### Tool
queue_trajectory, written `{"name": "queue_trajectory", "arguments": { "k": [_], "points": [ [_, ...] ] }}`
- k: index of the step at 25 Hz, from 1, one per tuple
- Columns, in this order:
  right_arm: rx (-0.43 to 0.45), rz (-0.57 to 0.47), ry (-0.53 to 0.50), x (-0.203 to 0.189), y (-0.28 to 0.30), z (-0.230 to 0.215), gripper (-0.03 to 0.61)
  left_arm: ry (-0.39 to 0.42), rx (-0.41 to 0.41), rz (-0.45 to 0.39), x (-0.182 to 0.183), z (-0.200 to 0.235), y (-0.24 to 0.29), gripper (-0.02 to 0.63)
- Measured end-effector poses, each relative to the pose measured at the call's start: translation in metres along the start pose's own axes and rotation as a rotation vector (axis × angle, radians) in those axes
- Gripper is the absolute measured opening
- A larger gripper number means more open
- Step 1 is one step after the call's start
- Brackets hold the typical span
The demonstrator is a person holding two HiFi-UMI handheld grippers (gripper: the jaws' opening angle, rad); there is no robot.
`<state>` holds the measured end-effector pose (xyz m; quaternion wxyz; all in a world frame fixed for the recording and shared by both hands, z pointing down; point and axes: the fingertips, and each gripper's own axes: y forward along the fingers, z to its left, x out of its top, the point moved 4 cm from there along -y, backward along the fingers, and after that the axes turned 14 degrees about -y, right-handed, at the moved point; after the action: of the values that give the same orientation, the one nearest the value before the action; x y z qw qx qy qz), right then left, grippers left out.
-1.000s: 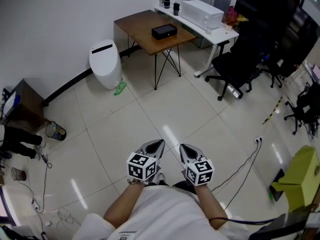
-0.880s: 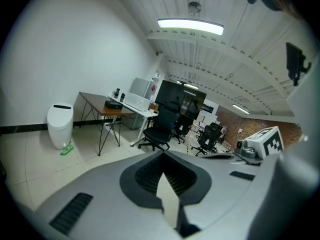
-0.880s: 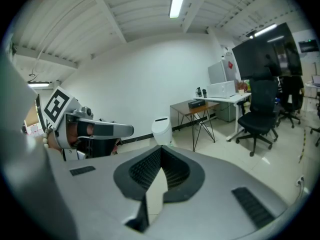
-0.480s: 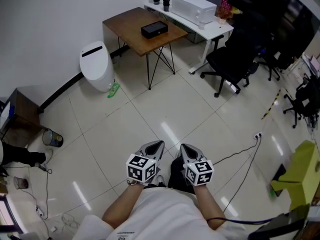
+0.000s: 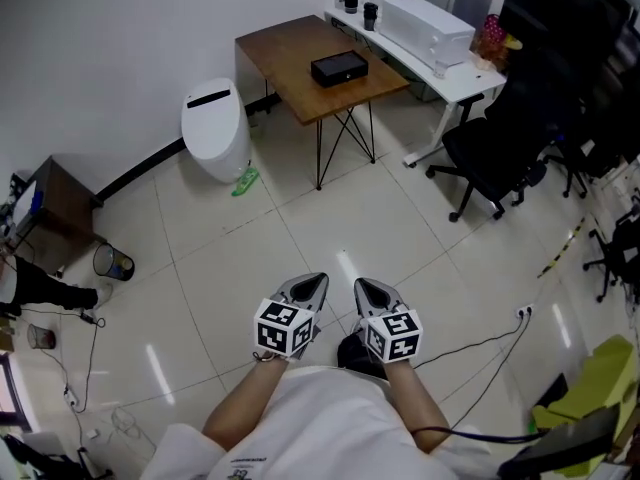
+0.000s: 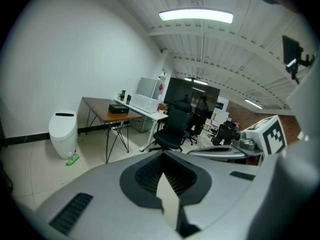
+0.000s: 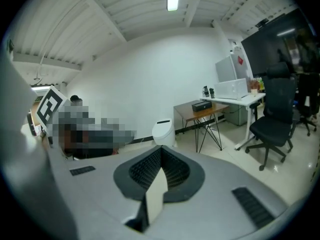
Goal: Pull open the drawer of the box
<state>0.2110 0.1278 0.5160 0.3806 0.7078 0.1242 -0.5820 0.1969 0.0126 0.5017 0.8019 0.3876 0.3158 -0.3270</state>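
A small black box sits on a brown wooden table across the room, also seen far off as the black box and the black box. I hold both grippers close to my body, several floor tiles short of the table. My left gripper is shut with nothing in it, jaws pressed together. Beside it, my right gripper is likewise shut and empty.
A white bin stands left of the table by the wall. A white desk with a white appliance lies behind the table. Black office chairs stand at right. A cable runs over the tiled floor at my right.
The head view has swung, so the table and box sit a little further right in the picture than half a second ago. Both grippers stay shut and in the same place before me.
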Motion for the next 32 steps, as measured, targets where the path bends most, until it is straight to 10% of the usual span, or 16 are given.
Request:
{"name": "queue_trajectory", "arguments": {
  "k": [18,32],
  "points": [
    [0.080,0.002,-0.023,0.034,0.059,-0.159,-0.012,-0.028,0.103,-0.063,0.081,-0.008,0.143,0.002],
    [0.128,0.010,0.036,0.032,0.087,-0.184,-0.012,-0.054,0.099,-0.034,0.092,0.000,0.179,0.002]
  ]
}}
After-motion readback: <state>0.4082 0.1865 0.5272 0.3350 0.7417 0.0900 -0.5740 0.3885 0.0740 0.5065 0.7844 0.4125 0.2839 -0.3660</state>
